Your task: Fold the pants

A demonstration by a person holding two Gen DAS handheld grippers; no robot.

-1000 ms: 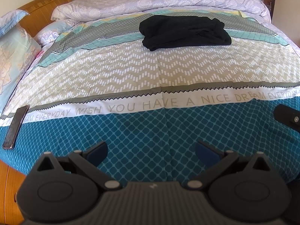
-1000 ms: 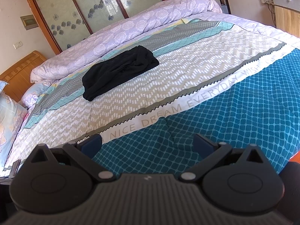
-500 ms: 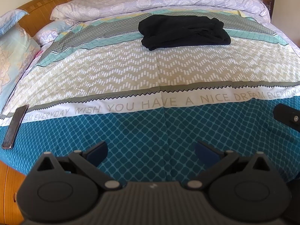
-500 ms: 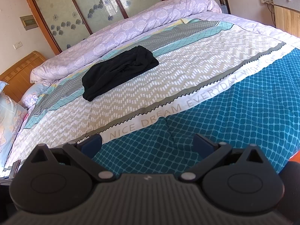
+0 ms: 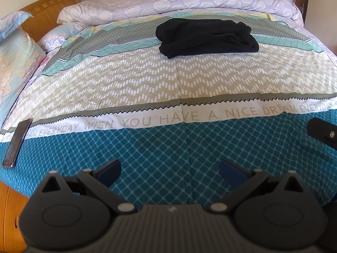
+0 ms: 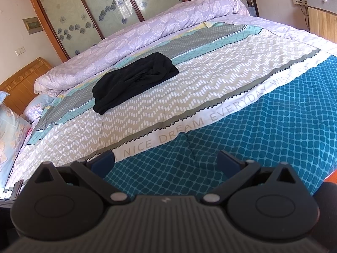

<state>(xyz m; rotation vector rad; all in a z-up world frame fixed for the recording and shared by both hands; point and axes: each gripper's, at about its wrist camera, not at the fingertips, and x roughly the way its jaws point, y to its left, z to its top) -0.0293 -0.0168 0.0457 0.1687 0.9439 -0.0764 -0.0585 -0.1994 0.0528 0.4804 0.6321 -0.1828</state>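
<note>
Black pants [image 5: 207,37] lie bundled at 12 o'clock, well apart from the left gripper [image 5: 169,168] and right gripper [image 6: 166,160], both spread wide and empty; long axis runs 9-to-3; neither gripper is clearly nearer.

a wide bed [image 5: 147,88] with an orange wooden headboard is wearing a patterned cover of teal lattice, beige chevrons and a white band of grey lettering. a folded bundle of black fabric pants [image 5: 207,37] is lying on the far grey and aqua stripes. a rolled lilac floral quilt [image 5: 179,2] is stretching along the far edge just behind it. a slim dark phone-like slab [image 5: 16,143] is resting flat at the cover's left edge, well apart from the pants.
</note>
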